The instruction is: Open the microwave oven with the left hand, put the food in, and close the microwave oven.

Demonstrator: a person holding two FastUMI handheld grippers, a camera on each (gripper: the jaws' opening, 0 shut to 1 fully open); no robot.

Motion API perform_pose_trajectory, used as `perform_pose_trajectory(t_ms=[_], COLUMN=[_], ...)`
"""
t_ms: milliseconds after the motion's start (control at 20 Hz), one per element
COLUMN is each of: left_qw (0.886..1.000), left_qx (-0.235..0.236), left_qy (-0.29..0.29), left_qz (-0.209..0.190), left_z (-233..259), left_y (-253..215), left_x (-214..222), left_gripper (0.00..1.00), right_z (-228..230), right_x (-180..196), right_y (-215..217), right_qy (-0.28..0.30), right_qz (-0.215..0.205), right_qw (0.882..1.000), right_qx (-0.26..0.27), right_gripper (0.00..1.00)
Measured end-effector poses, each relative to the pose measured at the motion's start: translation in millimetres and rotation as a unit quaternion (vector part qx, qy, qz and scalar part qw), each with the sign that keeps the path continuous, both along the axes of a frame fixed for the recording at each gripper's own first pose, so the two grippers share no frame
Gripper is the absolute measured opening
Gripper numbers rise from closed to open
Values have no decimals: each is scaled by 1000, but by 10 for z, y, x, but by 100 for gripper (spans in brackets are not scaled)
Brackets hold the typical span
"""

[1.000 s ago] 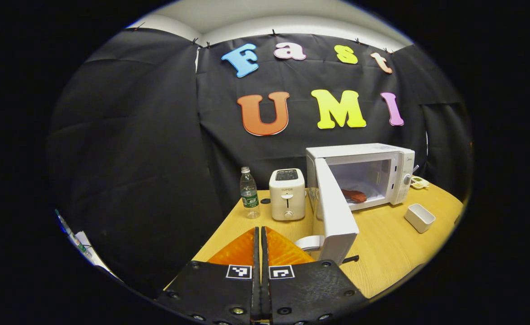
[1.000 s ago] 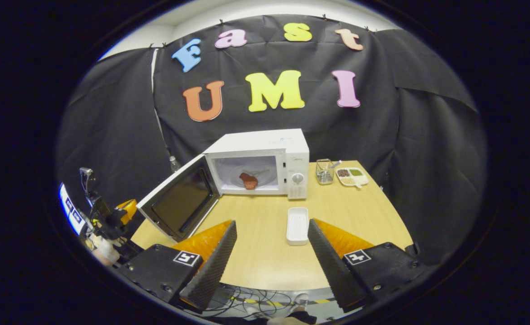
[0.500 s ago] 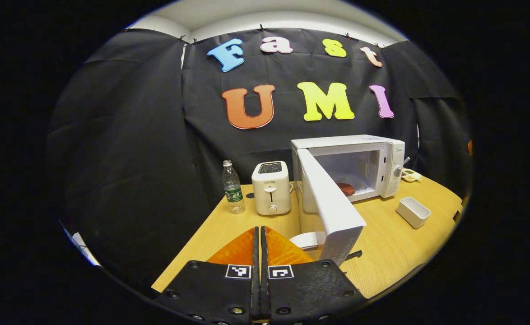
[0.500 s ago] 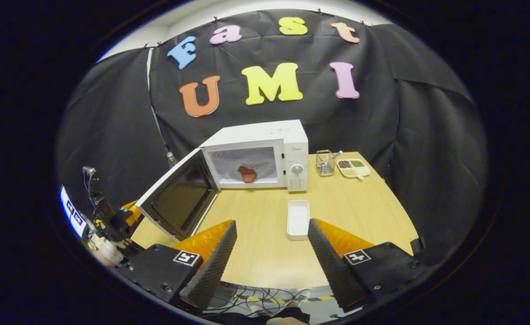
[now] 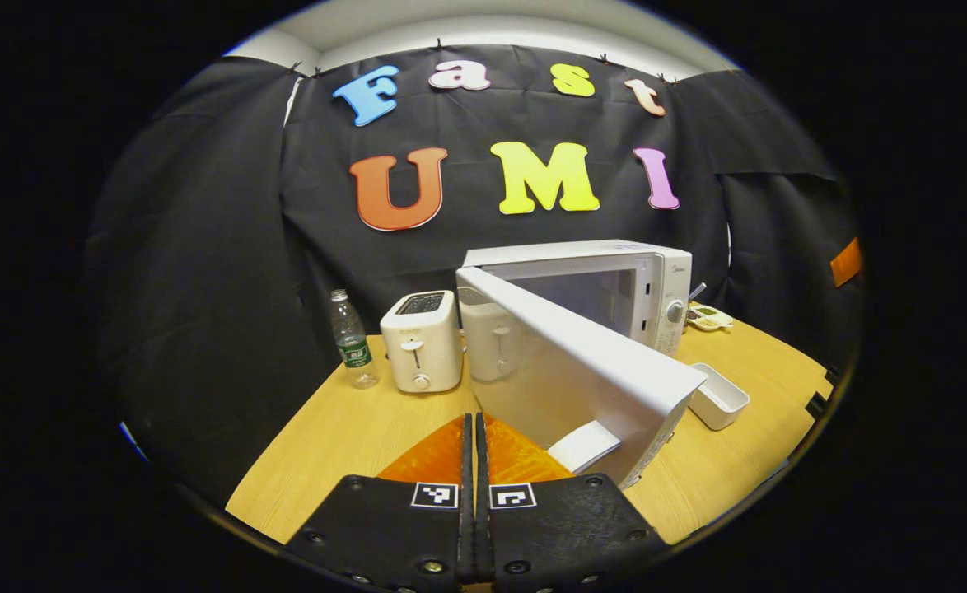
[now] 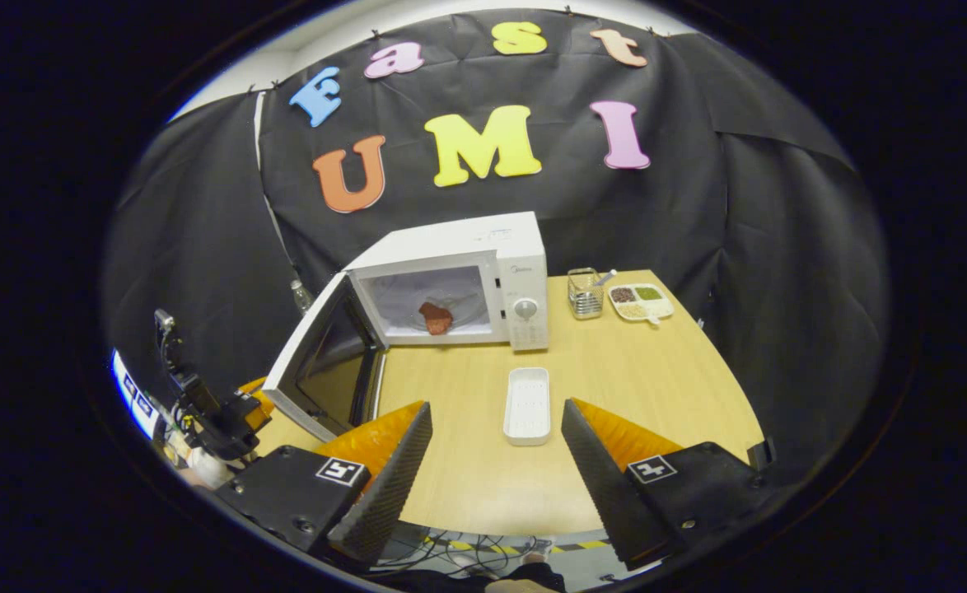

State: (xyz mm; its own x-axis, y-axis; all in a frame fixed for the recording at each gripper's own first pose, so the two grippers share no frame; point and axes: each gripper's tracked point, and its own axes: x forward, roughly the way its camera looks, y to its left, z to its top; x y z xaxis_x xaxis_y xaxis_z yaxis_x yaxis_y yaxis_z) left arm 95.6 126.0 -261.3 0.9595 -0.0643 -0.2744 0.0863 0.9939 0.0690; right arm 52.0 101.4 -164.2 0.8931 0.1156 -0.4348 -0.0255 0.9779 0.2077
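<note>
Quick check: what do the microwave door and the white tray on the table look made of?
Microwave door: white outer shell with a glossy finish, mirroring the toaster; plastic or painted metal, unclear. Dark see-through inner pane.
White tray: smooth, matte, rounded corners; likely plastic, possibly ceramic.

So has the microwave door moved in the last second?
Yes. In the right gripper view the door has swung in toward the microwave, narrowing the gap; the food sits inside.
</note>
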Motion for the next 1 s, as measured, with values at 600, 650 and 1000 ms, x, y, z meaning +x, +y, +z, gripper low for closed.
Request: perform_pose_trajectory(t_ms=[600,650,1000], left_qw=[998,997,995], left_qx=[3,3,10], left_qy=[3,3,11], left_qz=[-68,-72,-99], left_z=[-24,-25,-88], left_y=[-1273,-1362,-1889], left_x=[543,600,937], left_gripper=[0,0,0], right_z=[-139,-149,-199], right_x=[622,657,855], right_y=[-722,-794,-1198], right_qy=[8,7,17], right_qz=[7,6,-4], right_qw=[1000,1000,1000], right_qx=[9,9,18], right_gripper=[100,100,100])
